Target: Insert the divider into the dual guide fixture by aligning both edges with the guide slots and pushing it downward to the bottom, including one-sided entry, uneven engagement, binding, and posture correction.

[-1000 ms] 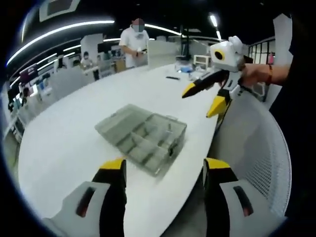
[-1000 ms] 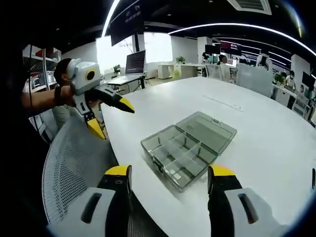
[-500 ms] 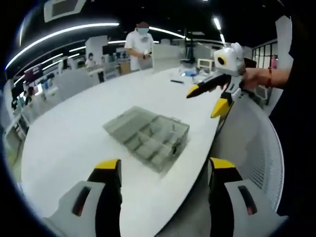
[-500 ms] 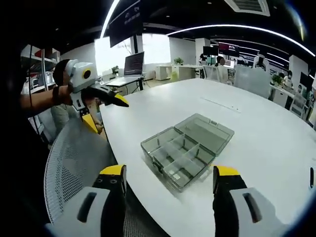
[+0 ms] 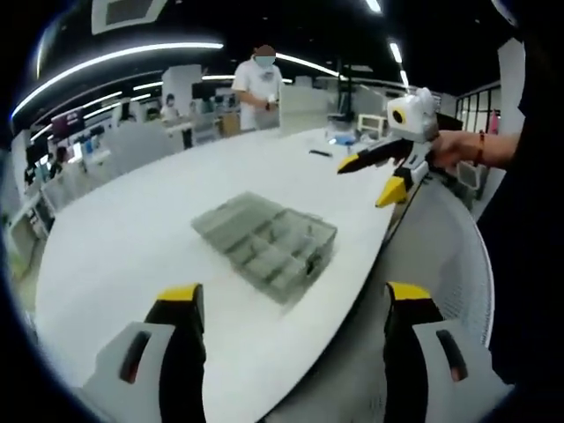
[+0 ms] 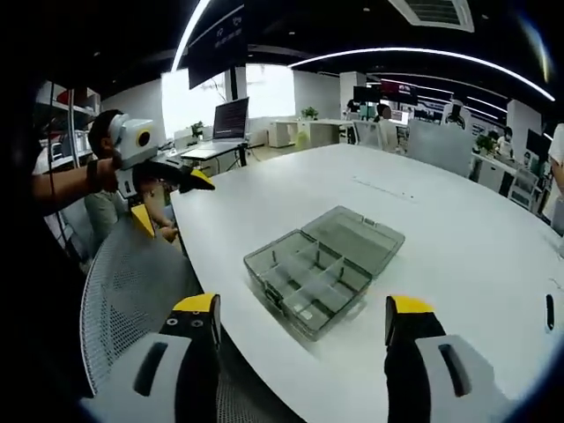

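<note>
A clear grey compartment box (image 5: 264, 242) lies open on the white table (image 5: 132, 238), lid flat beside the tray. Thin dividers (image 6: 339, 269) stand between the tray's cells (image 6: 304, 278). My left gripper (image 5: 293, 300) hovers near the table's edge, short of the box, open with nothing between its yellow-tipped jaws. My right gripper (image 6: 302, 308) is likewise open and empty, held back from the box over the table's rim. Each gripper appears in the other's view, held in a hand off the table's side: the right gripper (image 5: 368, 179) and the left gripper (image 6: 172, 198), both with jaws spread.
A white mesh chair (image 6: 123, 291) stands against the table's near edge, also visible as a chair back (image 5: 441, 256). A person (image 5: 263, 79) stands at the far side. A small dark item (image 5: 319, 152) lies far out on the table; another dark item (image 6: 548, 311) lies near its right edge.
Both views have pulled back and up a little, so the box looks smaller. The box itself has stayed put, and both grippers remain open and empty.
</note>
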A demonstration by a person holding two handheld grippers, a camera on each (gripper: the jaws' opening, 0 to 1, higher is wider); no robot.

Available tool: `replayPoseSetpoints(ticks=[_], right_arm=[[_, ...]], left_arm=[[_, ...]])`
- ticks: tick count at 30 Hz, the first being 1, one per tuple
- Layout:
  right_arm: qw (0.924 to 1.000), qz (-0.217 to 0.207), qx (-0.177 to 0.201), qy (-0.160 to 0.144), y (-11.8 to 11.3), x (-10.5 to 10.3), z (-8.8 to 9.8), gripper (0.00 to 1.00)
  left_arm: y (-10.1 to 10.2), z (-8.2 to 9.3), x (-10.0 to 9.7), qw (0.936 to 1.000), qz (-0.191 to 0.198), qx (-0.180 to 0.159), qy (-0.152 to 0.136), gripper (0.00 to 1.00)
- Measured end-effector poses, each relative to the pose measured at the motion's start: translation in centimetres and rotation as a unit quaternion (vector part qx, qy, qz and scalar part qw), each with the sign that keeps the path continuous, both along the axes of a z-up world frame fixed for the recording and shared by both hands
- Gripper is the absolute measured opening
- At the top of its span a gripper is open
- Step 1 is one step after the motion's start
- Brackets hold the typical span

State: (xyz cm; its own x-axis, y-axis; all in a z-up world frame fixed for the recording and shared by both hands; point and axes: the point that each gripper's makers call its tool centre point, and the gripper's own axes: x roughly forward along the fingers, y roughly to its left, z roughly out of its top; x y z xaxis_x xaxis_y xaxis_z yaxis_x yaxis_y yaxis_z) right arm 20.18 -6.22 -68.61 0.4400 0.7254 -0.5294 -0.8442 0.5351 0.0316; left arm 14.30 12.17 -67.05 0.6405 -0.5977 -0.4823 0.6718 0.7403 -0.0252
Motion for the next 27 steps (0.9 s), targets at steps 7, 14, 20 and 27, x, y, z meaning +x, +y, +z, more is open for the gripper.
replayPoseSetpoints(ticks=[7,14,20,27], right_arm=[[0.9999,-0.01,-0.002,0.006,-1.2,-0.8,0.0,0.75],[0.9997,-0.023,0.008,0.006,-1.4,-1.1,0.3,0.75],[0.9995,-0.029,0.01,0.004,-1.5,-1.2,0.4,0.76],[0.9996,-0.025,0.011,0.001,-1.5,-1.3,0.8,0.77]], left_arm=[[1.1,-0.1,-0.3,0.9998,0.015,-0.013,-0.002,0.92],[1.2,-0.1,-1.0,0.9996,0.025,-0.01,-0.004,0.98],[1.7,0.5,-1.1,0.9994,0.031,-0.015,-0.011,0.99],[1.8,0.7,-1.5,0.999,0.038,-0.017,-0.016,0.99]])
